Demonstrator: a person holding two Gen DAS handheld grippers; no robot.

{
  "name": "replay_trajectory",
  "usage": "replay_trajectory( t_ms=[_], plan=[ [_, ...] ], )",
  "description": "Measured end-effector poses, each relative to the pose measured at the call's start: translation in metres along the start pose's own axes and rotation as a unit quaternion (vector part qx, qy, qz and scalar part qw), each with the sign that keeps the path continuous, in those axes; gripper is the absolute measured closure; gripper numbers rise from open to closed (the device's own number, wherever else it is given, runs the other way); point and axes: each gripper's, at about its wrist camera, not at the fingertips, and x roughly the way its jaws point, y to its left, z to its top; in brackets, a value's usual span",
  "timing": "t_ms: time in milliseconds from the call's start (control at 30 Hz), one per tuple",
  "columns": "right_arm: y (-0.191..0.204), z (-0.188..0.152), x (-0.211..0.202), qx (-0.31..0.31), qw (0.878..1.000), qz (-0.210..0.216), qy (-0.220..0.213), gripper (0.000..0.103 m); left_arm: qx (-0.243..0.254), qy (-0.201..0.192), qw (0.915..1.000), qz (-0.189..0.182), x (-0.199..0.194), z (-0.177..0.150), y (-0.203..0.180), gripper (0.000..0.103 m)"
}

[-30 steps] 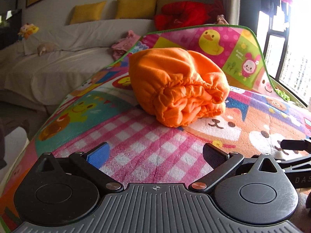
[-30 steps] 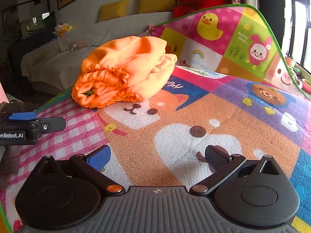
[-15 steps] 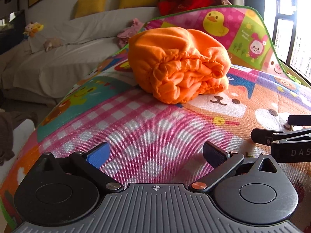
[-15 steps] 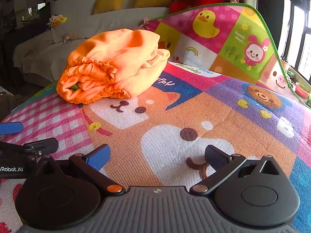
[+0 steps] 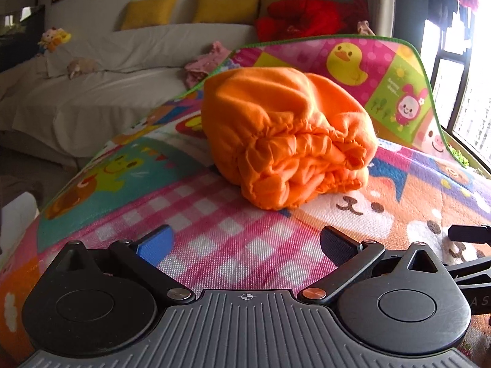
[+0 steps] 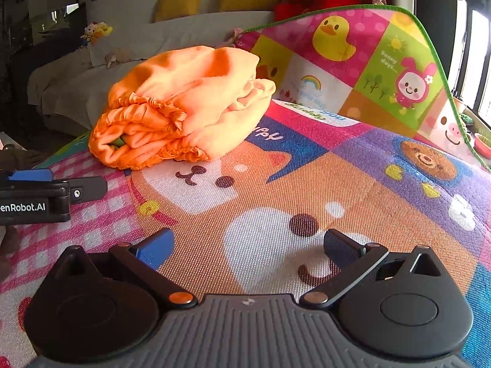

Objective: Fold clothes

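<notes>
A folded orange garment (image 5: 285, 138) lies in a thick bundle on the colourful play mat (image 5: 214, 239), its gathered hems facing me. It also shows in the right wrist view (image 6: 184, 107), at the upper left. My left gripper (image 5: 245, 242) is open and empty, low over the pink checked patch, a short way in front of the bundle. My right gripper (image 6: 248, 245) is open and empty over the bear picture, to the right of the bundle. Each gripper shows at the edge of the other's view.
The mat's far end (image 6: 368, 46) is propped upright behind the garment. A white-covered sofa (image 5: 92, 92) with yellow cushions and a red bundle stands beyond. Pink clothes (image 5: 205, 61) lie on it. A window (image 5: 466, 92) is at the right.
Both grippers pulled back from the orange bundle and then came closer to it again. The bundle has not moved. Both stay open.
</notes>
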Motion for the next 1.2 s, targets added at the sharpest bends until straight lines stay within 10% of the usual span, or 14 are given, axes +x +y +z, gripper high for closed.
replay_trajectory(
  t_ms=[1200],
  plan=[
    [0.0, 0.003, 0.005, -0.003, 1.0, -0.001, 0.001, 0.0, 0.039, 0.028, 0.9986, 0.024, 0.009, 0.0, -0.015, 0.0]
  ],
)
